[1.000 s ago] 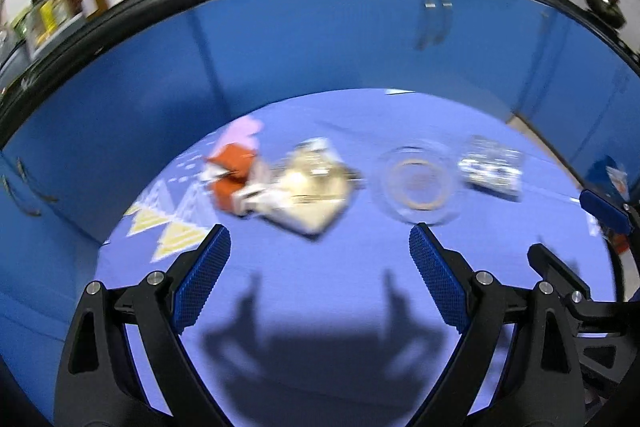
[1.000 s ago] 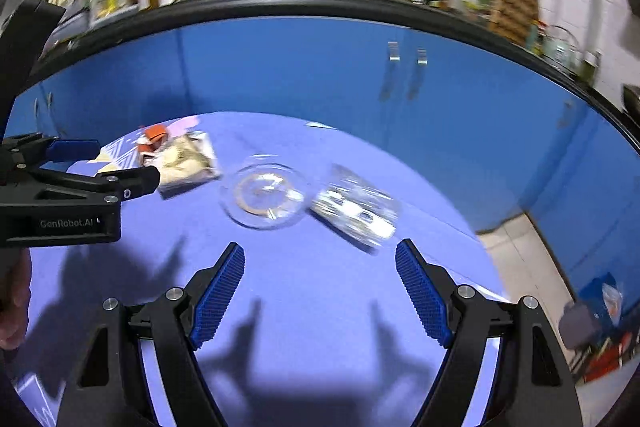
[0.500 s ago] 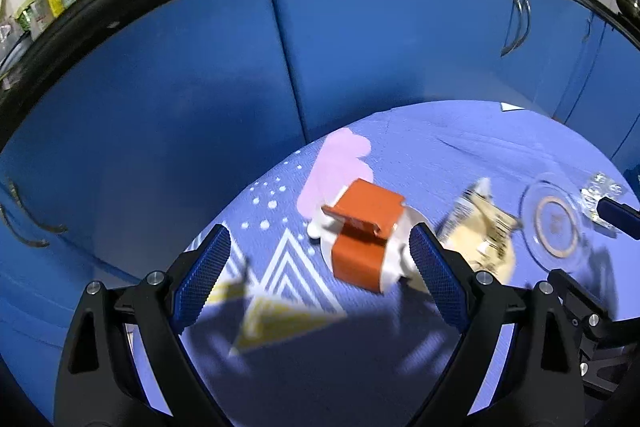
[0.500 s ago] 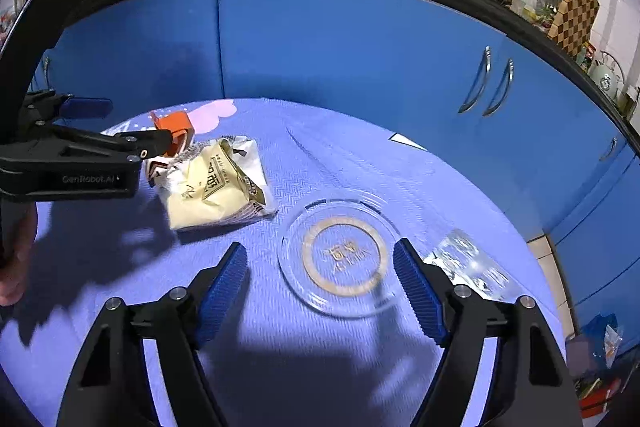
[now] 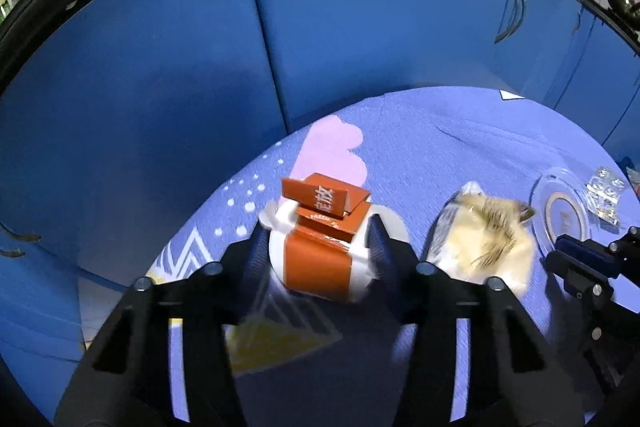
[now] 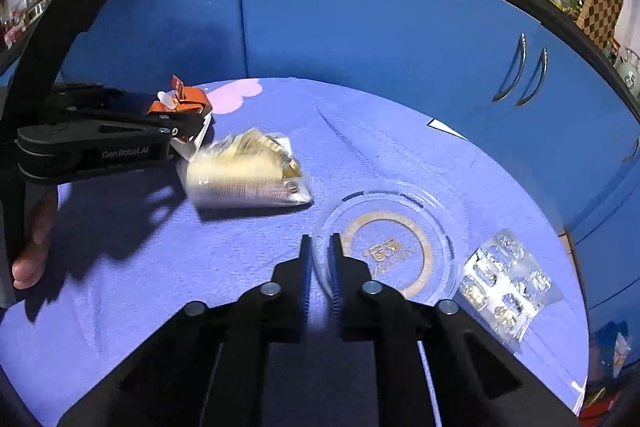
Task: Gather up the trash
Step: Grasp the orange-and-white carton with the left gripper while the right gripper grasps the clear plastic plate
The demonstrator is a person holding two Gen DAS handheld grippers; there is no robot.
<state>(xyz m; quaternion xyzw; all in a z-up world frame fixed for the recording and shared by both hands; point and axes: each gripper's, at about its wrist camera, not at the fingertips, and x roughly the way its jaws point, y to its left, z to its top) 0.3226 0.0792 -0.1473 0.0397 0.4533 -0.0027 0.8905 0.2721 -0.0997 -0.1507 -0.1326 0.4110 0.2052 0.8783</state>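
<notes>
An orange-and-white carton lies on the purple cloth. My left gripper has its jaws closing on the carton, one pad pressing each side. From the right wrist view the carton shows at the far left, clamped in the left gripper. A clear round plastic lid lies flat in front of my right gripper. Its jaws are closing to a narrow gap with the lid's near rim between the pads. A yellowish snack bag lies between carton and lid.
A clear blister pack lies right of the lid. The purple tablecloth ends at blue cabinet doors behind. A person's hand holds the left gripper's handle. The snack bag touches the carton's right side.
Both pairs of jaws went from wide to closed, the left on the carton and the right on the lid's rim. Before that both views swung left and came nearer the cloth.
</notes>
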